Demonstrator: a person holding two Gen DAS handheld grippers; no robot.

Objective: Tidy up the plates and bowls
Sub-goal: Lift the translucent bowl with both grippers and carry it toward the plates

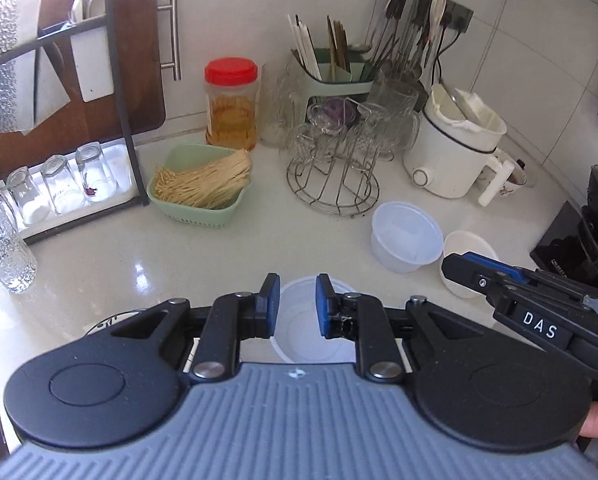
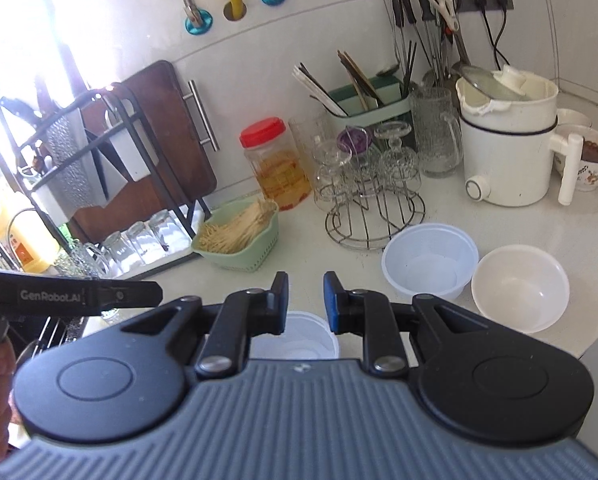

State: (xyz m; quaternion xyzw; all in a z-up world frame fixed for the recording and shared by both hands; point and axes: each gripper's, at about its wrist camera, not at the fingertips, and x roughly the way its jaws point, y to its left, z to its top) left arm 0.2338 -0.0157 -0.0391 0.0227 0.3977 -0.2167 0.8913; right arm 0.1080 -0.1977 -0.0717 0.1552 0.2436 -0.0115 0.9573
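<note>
A: Colours noted? Jar lid (image 1: 231, 72) red, contents amber. Basket (image 1: 197, 204) pale green, w/ tan sticks.
B: Confirmed. Bowls: one translucent white (image 2: 430, 262), one opaque white (image 2: 519, 294). Pads (image 2: 331, 296) blue on black jaws. Desk (image 1: 203, 252) white, speckled.

Both fisheye views look forward and downward along their gripper's fingers, from close above the white speckled countertop (image 1: 111, 264). Both share the pale green plastic basket of sticks (image 1: 201, 184) (image 2: 237, 240) and the translucent white plastic bowl (image 1: 407, 236) (image 2: 429, 258).
</note>
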